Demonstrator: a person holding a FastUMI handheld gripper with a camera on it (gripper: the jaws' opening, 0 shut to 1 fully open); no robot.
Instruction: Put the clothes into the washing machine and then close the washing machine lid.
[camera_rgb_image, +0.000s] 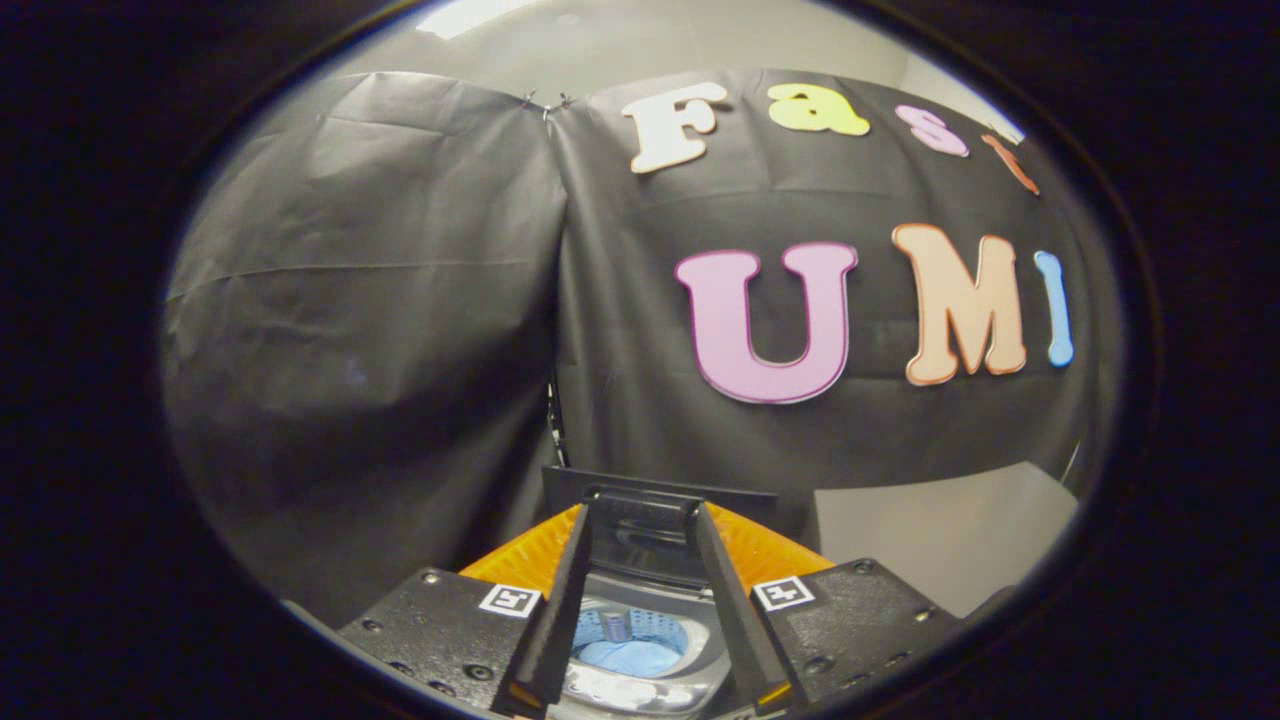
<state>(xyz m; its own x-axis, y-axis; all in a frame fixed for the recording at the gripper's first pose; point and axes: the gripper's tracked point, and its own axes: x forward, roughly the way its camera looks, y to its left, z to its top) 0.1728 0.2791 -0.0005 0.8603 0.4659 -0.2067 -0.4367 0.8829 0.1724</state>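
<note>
A small washing machine (770, 555) with an orange top sits right under my gripper (643, 508). Its dark lid (645, 545) stands raised between my two fingers, and the lid's upper edge spans from one fingertip to the other, so both fingers press on it. Below the lid the round drum (655, 625) is open to view. A blue piece of clothing (630, 658) lies inside the drum, low between the fingers. The machine's front and sides are hidden by the gripper body.
The booth's black cloth wall (400, 300) hangs close behind the machine. A pale grey tabletop (940, 540) shows beyond the right finger, beside the machine.
</note>
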